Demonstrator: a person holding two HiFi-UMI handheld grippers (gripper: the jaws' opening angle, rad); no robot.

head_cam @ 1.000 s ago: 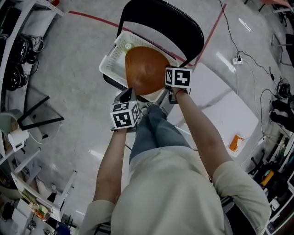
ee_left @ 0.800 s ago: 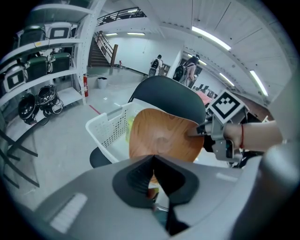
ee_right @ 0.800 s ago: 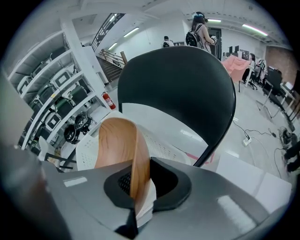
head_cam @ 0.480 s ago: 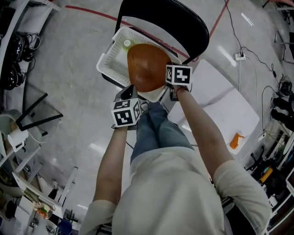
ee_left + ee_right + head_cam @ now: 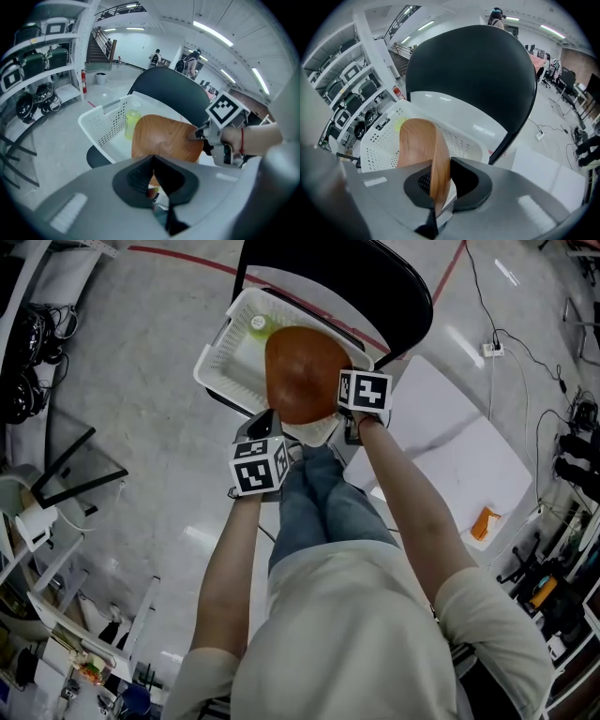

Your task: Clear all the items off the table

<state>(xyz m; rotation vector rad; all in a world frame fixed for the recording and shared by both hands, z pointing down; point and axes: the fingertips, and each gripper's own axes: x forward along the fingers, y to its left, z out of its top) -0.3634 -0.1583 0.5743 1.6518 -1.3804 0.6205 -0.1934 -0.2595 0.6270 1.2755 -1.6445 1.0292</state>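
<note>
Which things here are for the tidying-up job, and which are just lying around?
For the job:
- wooden plate, gripped by the left tool and the right tool
- white basket below it
- yellow-green bottle in the basket
- black chair holding the basket

Just lying about:
- orange thing on the floor
- power strip with its cable

bottle (image 5: 131,123), basket (image 5: 101,123) floor partly behind wooden plate (image 5: 164,138)

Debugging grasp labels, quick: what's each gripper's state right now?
Left gripper: closed, seemingly on the near edge of the wooden plate.
Right gripper: closed on the wooden plate's rim.
</note>
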